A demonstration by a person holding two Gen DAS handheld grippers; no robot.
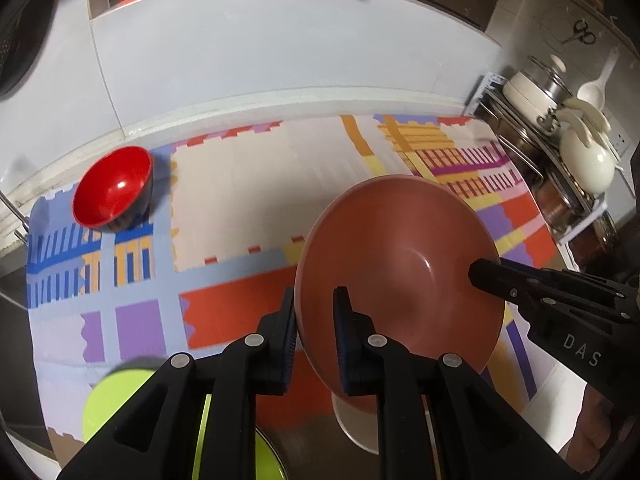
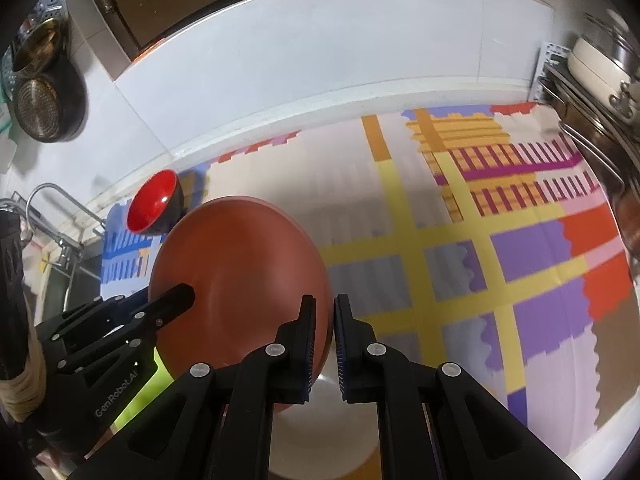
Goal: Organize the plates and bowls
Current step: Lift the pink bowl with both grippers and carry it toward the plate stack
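We hold the terracotta plate [image 1: 400,264] between both sets of tongs above the patterned mat [image 1: 224,184] on the desk, tilted steeply so its hollow face turns toward the wall side of the mat. The left tongs [image 1: 314,340] straddle the plate's left rim, one pad on each face, and look only loosely closed on it; the right tongs [image 2: 323,344] are clamped tight on the opposite rim, so the plate's width runs straight from one hand to the other. Taking the plate as landmark, the red bowl [image 1: 114,186] sits well apart on the far left of the mat, the lime-green dish [image 1: 120,400] lies below and to the left, and a white plate [image 2: 332,424] rests directly beneath. We judge that white plate the likeliest landing place, nearer our right hand; levelling the tilted rim comes first.
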